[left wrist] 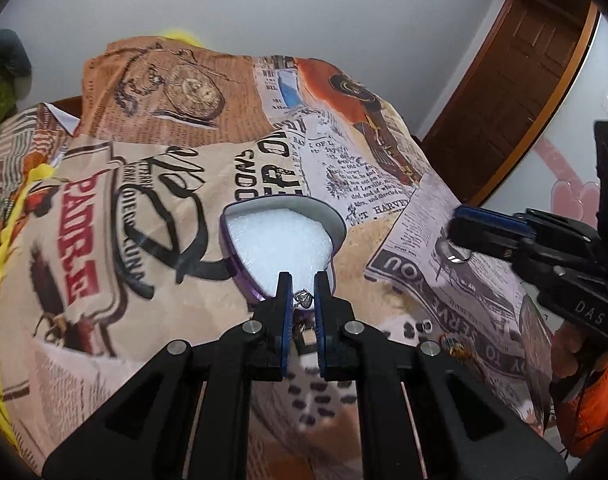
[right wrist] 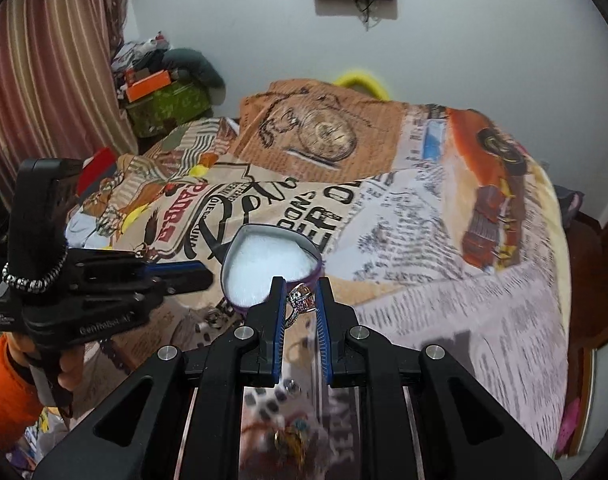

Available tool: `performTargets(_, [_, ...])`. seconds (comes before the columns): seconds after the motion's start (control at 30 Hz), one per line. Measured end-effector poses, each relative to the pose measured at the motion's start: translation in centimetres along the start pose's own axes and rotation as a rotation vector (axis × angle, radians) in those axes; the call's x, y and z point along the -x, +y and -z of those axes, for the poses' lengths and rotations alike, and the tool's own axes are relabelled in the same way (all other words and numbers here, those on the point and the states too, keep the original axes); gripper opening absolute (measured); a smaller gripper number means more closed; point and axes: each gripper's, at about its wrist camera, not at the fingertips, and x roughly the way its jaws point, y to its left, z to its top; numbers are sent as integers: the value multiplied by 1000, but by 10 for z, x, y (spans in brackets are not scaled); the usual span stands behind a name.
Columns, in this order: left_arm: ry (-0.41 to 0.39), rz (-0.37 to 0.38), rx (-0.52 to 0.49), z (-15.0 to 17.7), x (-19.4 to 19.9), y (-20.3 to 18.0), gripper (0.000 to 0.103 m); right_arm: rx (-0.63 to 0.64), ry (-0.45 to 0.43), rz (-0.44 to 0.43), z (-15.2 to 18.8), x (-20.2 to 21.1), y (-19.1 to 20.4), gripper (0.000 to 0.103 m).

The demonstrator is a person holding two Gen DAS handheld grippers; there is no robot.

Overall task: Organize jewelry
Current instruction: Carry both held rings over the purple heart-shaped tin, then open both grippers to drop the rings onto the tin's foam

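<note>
A purple heart-shaped box (left wrist: 280, 242) with white padding lies open on the printed bedspread (left wrist: 176, 148). My left gripper (left wrist: 303, 280) hangs over the box's near tip, shut on a small silver jewel (left wrist: 304, 298). Off to the right, my right gripper (left wrist: 456, 228) pinches a silver ring (left wrist: 455, 254). In the right wrist view the same box (right wrist: 270, 268) sits just ahead of my right gripper (right wrist: 301, 282), which is shut on the stone-set ring (right wrist: 299, 303). My left gripper (right wrist: 206, 274) reaches in from the left beside the box; what it holds is hidden there.
Loose jewelry lies on the bedspread near me: a colourful piece (left wrist: 456, 350) and a small bead (left wrist: 426, 324), also a gold ring (right wrist: 290, 438) under the right gripper. A wooden door (left wrist: 516, 92) stands at the right. A pile of bags (right wrist: 164, 96) sits by the striped curtain (right wrist: 52, 72).
</note>
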Motion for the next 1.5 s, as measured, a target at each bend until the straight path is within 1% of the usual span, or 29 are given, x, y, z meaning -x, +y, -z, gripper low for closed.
performTargets(0.2, [17, -20, -18, -16, -22, 3, 9, 15, 67, -45, -13, -33, 1, 13])
performTargets(0.33, [37, -50, -40, -24, -37, 6, 9, 13, 117, -75, -18, -55, -1, 13])
performTargets(0.63, [47, -50, -50, -28, -43, 9, 9, -6, 182, -112, -26, -85, -4, 13])
performTargets(0.7, [50, -50, -41, -28, -41, 11, 14, -3, 192, -111, -28, -89, -3, 13])
performTargets(0.77, [44, -45, -27, -30, -37, 13, 30, -5, 203, -117, -28, -93, -3, 13])
performTargets(0.83, [24, -44, -15, -31, -29, 15, 35, -5, 214, -122, -29, -97, -4, 13])
performTargets(0.93, [-7, -47, -3, -34, -14, 19, 35, -7, 227, -131, -28, -100, -4, 13])
performTargets(1.03, [-31, -88, -13, -35, 0, 21, 37, -17, 229, -145, -30, -99, -4, 13])
performTargets(1.13, [-41, -128, -24, -33, 11, 25, 41, -23, 235, -157, -31, -96, -3, 13])
performTargets(1.33, [-10, -148, -18, -15, 19, 32, 41, -9, 185, -94, -32, -72, -2, 14])
performTargets(1.43, [11, -149, -15, -2, 21, 31, 41, -12, 148, -59, -30, -53, -4, 18])
performTargets(1.5, [23, -140, -10, 7, 24, 28, 41, -9, 118, -27, -25, -37, -5, 23])
